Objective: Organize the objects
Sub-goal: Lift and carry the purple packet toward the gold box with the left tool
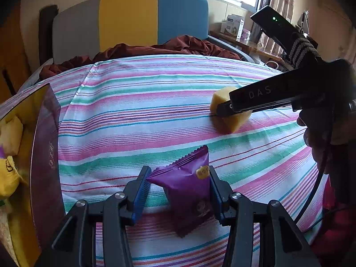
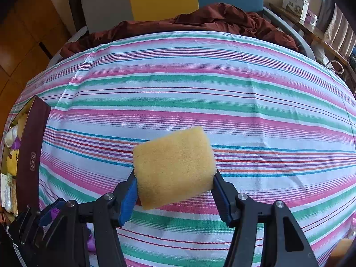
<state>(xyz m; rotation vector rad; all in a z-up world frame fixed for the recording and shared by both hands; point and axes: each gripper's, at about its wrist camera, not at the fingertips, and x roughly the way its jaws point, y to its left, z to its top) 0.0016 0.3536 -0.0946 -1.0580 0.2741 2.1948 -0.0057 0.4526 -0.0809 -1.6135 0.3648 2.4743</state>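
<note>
Between the left gripper's (image 1: 179,185) jaws sits a purple snack packet (image 1: 189,191), pinched. Right gripper (image 2: 174,191) clamps a yellow sponge (image 2: 174,166) above the striped bedsheet (image 2: 200,84). At the sheet's left edge stands a maroon box (image 1: 45,155) with other packets.

sponge (image 2: 174,166): yellow foam, matt, coarse open pores
snack packet (image 1: 189,187): purple foil-like plastic, glossy, crinkled, serrated edges
bedsheet (image 1: 155,102): striped woven cloth, matt
box (image 1: 44,155): maroon card, smooth, slight sheen
gripper pads (image 1: 140,198): blue, ribbed
gripper arms (image 2: 287,229): black matt plastic, shiny metal rivets
</note>
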